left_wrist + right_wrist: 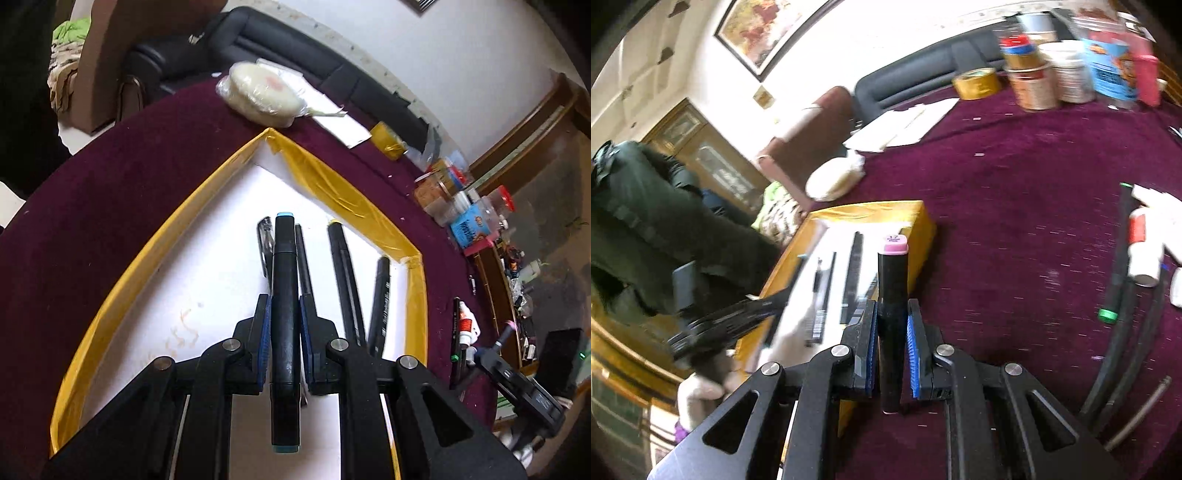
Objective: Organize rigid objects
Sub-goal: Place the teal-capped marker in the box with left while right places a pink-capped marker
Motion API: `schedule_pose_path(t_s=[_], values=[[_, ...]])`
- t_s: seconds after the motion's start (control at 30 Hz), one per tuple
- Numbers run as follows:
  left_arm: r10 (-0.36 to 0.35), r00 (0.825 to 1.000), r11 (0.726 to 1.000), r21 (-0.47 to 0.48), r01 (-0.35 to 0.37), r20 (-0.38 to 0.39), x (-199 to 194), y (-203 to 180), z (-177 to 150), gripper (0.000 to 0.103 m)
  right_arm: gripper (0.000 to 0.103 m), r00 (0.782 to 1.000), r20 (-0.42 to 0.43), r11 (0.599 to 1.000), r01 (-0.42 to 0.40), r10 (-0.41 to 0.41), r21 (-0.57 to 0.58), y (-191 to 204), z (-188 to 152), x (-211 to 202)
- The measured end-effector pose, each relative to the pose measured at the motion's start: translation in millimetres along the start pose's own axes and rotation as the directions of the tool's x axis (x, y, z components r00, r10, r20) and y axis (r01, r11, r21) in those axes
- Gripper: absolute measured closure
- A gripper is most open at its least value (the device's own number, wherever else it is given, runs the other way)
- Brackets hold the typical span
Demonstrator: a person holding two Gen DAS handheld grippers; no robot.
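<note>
Blue ribbed pads of the left tongs [284, 332] were clamped on a thick black marker with teal end caps [284, 295], held lengthwise above the white floor of a shallow yellow-taped cardboard tray [332, 184]. To finish this placing well, the marker was best lowered parallel to the slim black pens [343, 280] already lying side by side in the tray, set into the free strip beside them, and released only once it rested flat, so that it could not roll onto its neighbours. The right tongs [891, 339] were likewise closed on a black marker with a pink cap [892, 295], carried over the maroon cloth-covered bench [1015, 221] just beside the tray's yellow outer wall. More long black markers, one green-capped [1113, 258], lay on the bench well apart, seemingly not yet sorted.
</note>
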State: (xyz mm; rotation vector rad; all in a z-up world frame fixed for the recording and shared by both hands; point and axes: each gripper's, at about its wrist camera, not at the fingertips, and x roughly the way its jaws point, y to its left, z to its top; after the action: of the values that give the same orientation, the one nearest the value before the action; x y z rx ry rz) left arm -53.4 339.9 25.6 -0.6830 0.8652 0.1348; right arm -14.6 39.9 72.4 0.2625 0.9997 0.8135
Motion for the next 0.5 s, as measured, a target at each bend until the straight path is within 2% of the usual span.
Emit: schedule_pose_path(t_s=[0.2, 0.27, 0.4, 0.47, 0.5], values=[[0.021, 0.999, 0.999, -0.04, -0.022, -0.03, 18.1, 9.1, 12.9, 0.09, 0.09, 0.996, -0.048, 0.995, -0.075, 0.071, -0.067, 39.2, 3.5, 8.2], [-0.002, 0.999, 0.998, -0.063, -0.001, -0.045, 23.9, 13.9, 12.8, 0.084, 0.09, 0.994, -0.076, 0.993, -0.089, 0.083, -0.081, 50.3, 6.6, 17.7], [-0.062, 0.998, 0.99, -0.128, 0.059, -0.017, 18.1, 24.7, 10.1, 0.076, 0.09, 0.989, -0.139, 0.991, -0.073, 0.058, -0.109, 65.9, 13.9, 51.3], [-0.069, 0.998, 0.985, -0.16, 0.068, 0.0, 11.4, 28.3, 8.7, 0.067, 0.09, 0.983, -0.176, 0.992, -0.069, 0.049, -0.105, 70.1, 17.8, 71.9], [-0.092, 0.996, 0.982, -0.167, 0.094, 0.02, 4.2, 28.9, 6.9, 0.067, 0.09, 0.981, -0.191, 0.992, -0.056, 0.033, -0.114, 73.1, 19.7, 83.6]])
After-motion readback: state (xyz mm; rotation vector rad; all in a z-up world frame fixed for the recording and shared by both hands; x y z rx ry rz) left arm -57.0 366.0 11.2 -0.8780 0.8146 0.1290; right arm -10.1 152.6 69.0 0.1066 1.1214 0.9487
